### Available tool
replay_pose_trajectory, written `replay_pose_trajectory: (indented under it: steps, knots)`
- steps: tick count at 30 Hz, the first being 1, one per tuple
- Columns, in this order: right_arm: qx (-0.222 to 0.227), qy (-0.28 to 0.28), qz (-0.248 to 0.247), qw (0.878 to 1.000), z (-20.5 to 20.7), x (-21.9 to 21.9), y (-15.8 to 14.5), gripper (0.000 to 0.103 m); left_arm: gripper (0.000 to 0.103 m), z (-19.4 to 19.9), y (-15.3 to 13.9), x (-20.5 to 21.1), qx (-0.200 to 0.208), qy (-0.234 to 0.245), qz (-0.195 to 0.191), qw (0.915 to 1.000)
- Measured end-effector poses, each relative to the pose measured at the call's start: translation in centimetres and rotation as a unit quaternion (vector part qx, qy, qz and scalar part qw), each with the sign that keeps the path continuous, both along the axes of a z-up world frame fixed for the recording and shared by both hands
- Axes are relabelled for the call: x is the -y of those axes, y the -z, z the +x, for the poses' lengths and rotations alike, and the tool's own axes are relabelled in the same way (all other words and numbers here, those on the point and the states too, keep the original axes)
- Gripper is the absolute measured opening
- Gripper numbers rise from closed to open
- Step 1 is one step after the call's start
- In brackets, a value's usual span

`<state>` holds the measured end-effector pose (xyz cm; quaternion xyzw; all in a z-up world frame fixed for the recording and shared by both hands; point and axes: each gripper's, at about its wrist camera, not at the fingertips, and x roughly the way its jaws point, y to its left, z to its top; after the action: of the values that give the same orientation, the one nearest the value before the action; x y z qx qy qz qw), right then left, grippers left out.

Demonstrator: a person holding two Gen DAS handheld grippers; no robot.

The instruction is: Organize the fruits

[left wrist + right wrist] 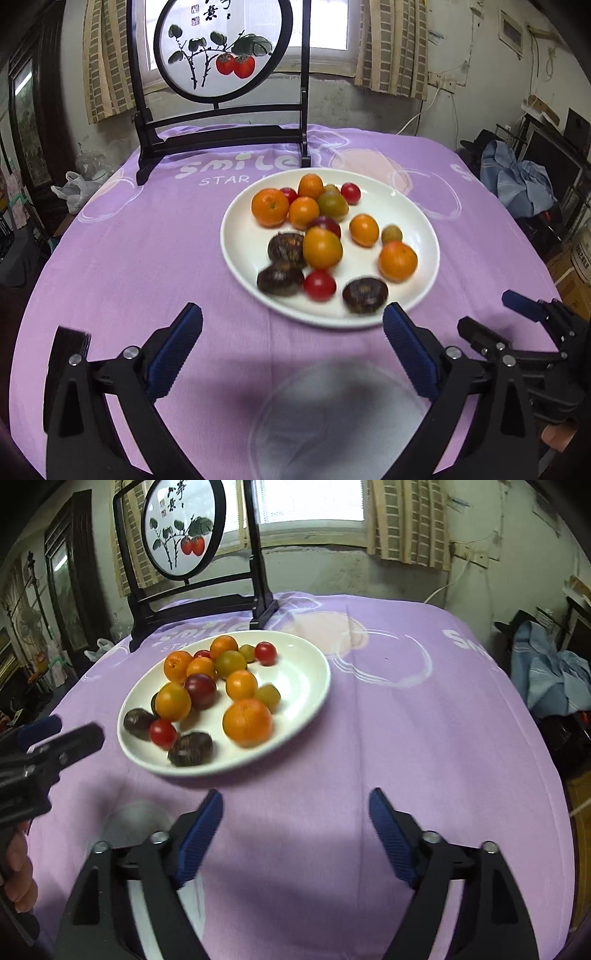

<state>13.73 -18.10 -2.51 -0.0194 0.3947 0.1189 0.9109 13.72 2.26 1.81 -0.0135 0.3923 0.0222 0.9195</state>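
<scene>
A: Where does the fruit sit from each tool?

B: All of it lies on the white plate point(240, 236). From the left gripper point(291, 332) the plate is at about one o'clock, just beyond its fingertips; from the right gripper point(295, 808) it lies at eleven o'clock.

A: And the jaws?

B: Both pairs stand wide apart, nothing between them.

A: Which is nearer?

B: Probably the left; a dark fruit point(365, 295) lies just ahead of its right finger.
</scene>
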Motion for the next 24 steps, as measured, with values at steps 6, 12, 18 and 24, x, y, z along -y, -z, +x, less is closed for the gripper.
replay_pose_trajectory:
  steps: [6, 12, 18, 24]
  knots:
    - [0.011, 0.0, -0.017, 1.0, -3.1, 0.2, 1.1, 0.092, 0.098, -3.7, 2.1, 0.3, -0.016, 0.012, -0.006, 0.9998]
    - [0.014, -0.002, -0.026, 1.0, -4.9, 0.4, 1.7, 0.096, 0.098, -4.9, 3.5, -0.3, -0.029, -0.006, -0.009, 0.9995]
    - [0.003, -0.007, -0.021, 1.0, -4.9, 0.4, 2.7, 0.096, 0.098, -4.8, 4.0, -0.8, -0.03, -0.015, -0.011, 0.9994]
    - [0.003, -0.012, -0.019, 1.0, -5.0, 0.4, 2.9, 0.096, 0.098, -4.2, 5.4, -1.3, -0.047, -0.022, -0.021, 0.9985]
